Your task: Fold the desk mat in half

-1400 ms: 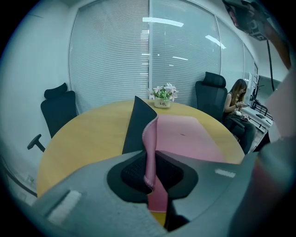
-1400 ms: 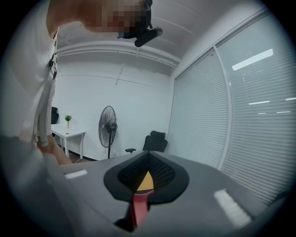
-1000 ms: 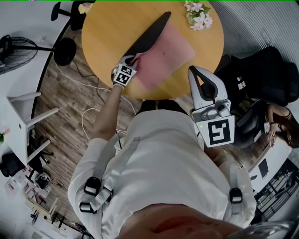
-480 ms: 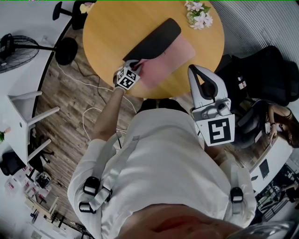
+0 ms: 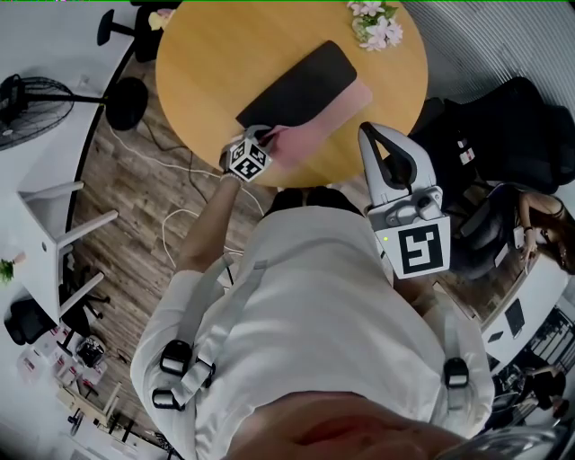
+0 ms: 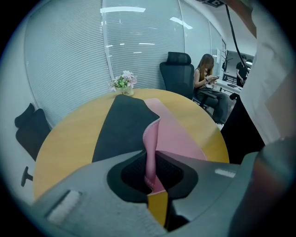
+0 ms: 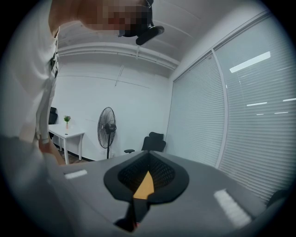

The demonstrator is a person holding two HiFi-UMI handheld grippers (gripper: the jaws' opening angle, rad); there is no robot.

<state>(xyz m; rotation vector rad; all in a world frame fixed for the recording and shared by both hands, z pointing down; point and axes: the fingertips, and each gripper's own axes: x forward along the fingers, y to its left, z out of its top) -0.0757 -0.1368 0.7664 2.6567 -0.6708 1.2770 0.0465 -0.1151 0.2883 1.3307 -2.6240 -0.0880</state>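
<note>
Head view: left gripper [image 5: 267,137] down-tilted, on desk mat [image 5: 296,85]

Item count: one round surface [image 5: 198,63]; one mat [image 5: 296,85]; one flower bunch [image 5: 375,20], far edge; two grippers, left gripper [image 5: 268,137] and right gripper [image 5: 372,137]; one fan [image 5: 27,101], far left; two chairs, left chair [image 5: 144,27] and right chair [image 5: 521,135].

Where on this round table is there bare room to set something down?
Widest bare wood: far left on the table, between the desk mat and the rim. A smaller patch lies between mat and flowers. The near edge is crowded: the left gripper holds the mat there.
</note>
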